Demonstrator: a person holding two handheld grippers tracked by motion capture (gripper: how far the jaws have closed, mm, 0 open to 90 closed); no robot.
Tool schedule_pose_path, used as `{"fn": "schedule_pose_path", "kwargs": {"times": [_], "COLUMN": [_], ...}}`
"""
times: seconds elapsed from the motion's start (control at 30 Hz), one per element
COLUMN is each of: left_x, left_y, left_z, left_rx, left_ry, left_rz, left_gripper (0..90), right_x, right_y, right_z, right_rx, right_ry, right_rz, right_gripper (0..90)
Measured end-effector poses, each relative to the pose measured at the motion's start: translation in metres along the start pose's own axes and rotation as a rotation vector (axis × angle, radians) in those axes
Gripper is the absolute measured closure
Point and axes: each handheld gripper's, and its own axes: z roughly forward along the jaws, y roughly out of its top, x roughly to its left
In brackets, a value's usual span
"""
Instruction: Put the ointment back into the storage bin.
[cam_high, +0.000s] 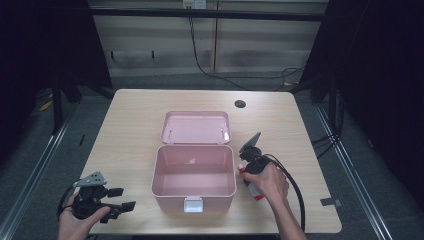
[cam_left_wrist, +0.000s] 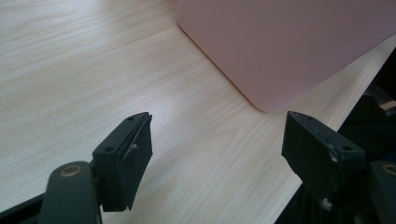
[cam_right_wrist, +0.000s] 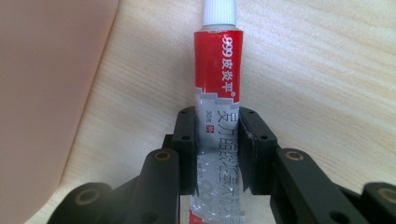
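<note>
Just beside the open pink box on the tabletop, had the right gripper pinching the ointment tube, left gripper spread and idle, probably needing a lift over the wall next.

- the ointment tube carries the only print that can be read; it shows best in the right gripper view.
- on its red upper band, white print runs lengthwise: "999" followed by the chinese characters 皮炎平.
- on the silver part below, small print reads "30" plus a unit too small to tell.
- further red chinese characters run along the silver part between the right claw pads; they are partly covered and cannot be read surely.
</note>
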Motion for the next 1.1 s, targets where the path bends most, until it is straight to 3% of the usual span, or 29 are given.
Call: {"fn": "schedule_pose_path", "kwargs": {"times": [0.57, 0.8, 0.93, 1.1], "left_x": [0.000, 0.000, 0.000, 0.000], "left_y": [0.000, 0.000, 0.000, 0.000], "left_z": [0.000, 0.000, 0.001, 0.001], "left_rx": [-0.001, 0.003, 0.006, 0.005], "left_ry": [0.008, 0.005, 0.008, 0.007], "left_rz": [-0.003, -0.001, 0.001, -0.002], "left_gripper": [24.5, 24.5, 24.5, 24.5], "right_x": [-0.010, -0.010, -0.011, -0.008], "right_y": [-0.005, -0.010, -0.014, -0.017], "right_z": [-0.013, -0.020, -0.026, -0.032], "right_rx": [0.003, -0.004, -0.007, -0.006], "right_ry": [0.019, 0.037, 0.038, 0.015], "right_rz": [0.053, 0.051, 0.046, -0.018], "right_gripper": [70.9, 70.8, 70.8, 70.8]}}
